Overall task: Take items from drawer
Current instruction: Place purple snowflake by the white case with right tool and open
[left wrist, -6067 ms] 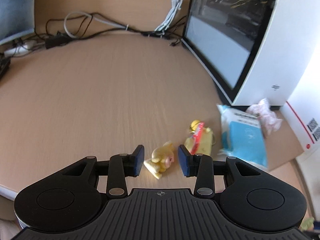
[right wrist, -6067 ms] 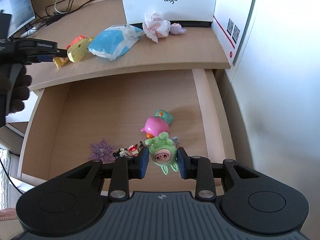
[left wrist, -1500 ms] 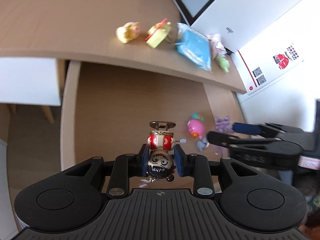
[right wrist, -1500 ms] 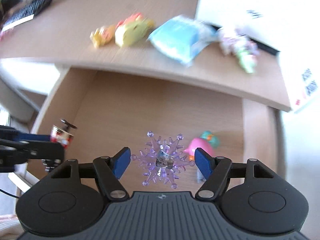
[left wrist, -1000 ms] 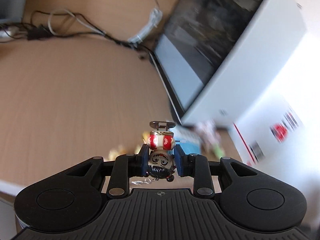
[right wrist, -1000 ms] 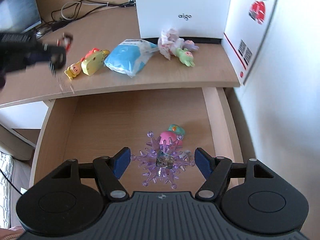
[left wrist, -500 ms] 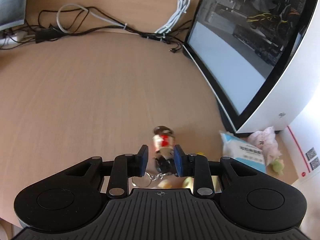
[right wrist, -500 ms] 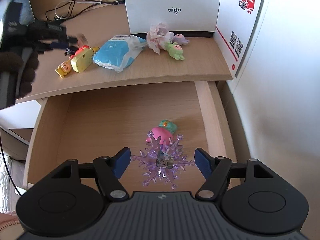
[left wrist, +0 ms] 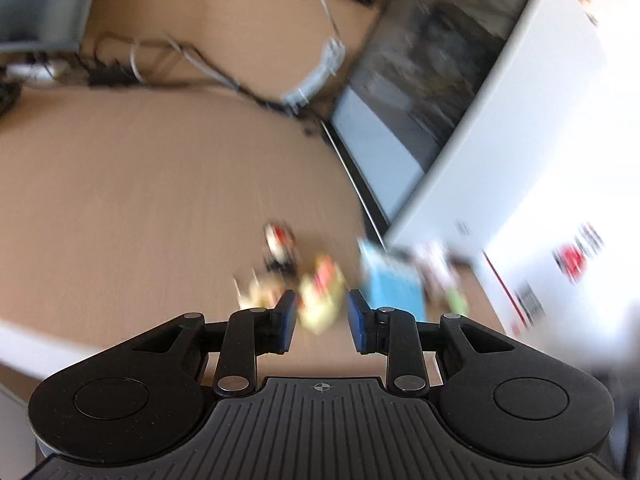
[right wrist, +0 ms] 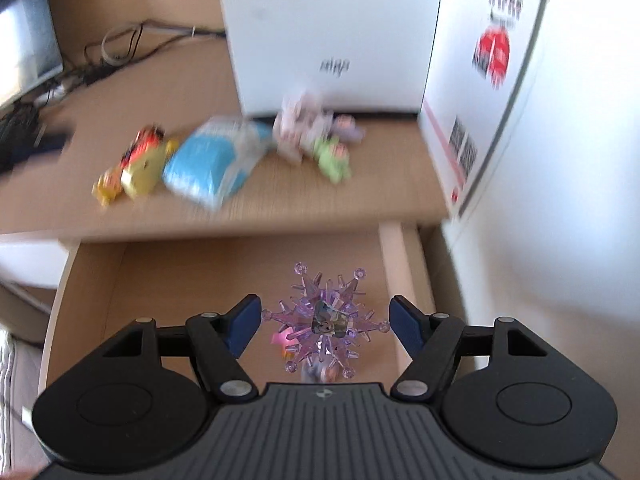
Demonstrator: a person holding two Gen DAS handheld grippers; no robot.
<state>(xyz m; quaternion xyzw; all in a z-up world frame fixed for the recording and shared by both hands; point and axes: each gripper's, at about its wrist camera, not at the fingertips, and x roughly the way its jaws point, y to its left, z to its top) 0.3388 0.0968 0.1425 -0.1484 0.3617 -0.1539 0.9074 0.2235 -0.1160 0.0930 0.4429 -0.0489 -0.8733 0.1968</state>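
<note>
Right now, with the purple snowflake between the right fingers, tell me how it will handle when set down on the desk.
The purple snowflake looks like clear hard plastic, so probably stiff and light. Its thin beaded spikes seem fragile; set it down gently. The right gripper appears to hold it only by opposite spike tips, so it may pivot or slip. Being flat, it should lie still on the desk rather than roll.

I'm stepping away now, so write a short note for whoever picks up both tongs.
Left tongs: open, holding nothing, over the desktop.
Right tongs: shut on the purple snowflake, above the open drawer.
Done: red-and-black figure, yellow toys, blue pack and green toy lie on the desk.
Left: set the snowflake on the desk, then fetch the pink toy from the drawer.
</note>
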